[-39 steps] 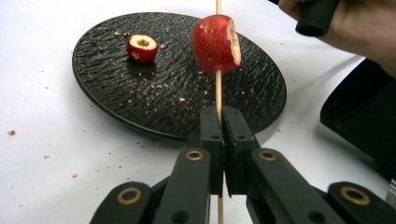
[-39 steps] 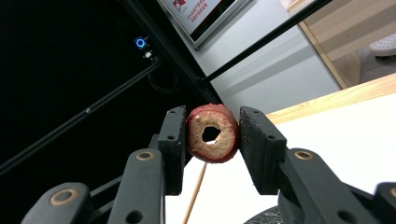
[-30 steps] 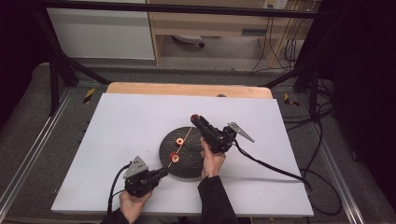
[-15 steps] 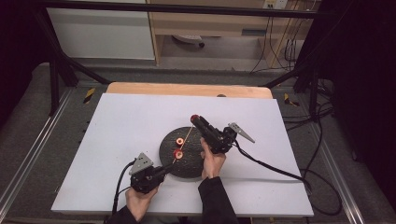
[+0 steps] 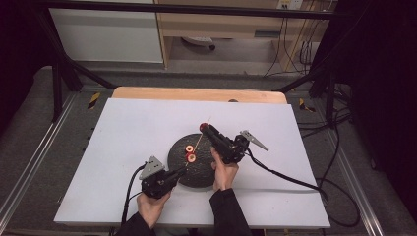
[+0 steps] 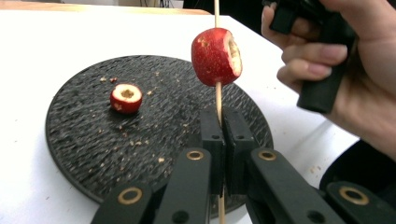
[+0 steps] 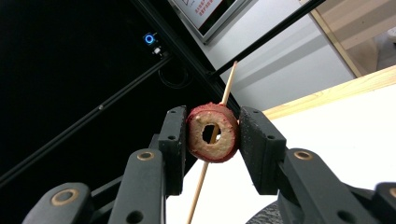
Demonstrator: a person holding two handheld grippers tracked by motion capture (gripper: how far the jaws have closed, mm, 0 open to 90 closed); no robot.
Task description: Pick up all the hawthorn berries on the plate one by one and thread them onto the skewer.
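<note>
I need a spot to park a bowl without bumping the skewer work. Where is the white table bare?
Bare: the white table left of and beyond the black plate, and its far right corner past the right gripper. Crowded: the plate, where the left gripper pinches the skewer and both hands meet.

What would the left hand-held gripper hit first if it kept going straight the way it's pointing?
Probably the red fruit threaded on the skewer that the left hand-held gripper is clamping. It sits straight ahead of the jaws; beyond it, likely the right hand, though depth is unclear.
</note>
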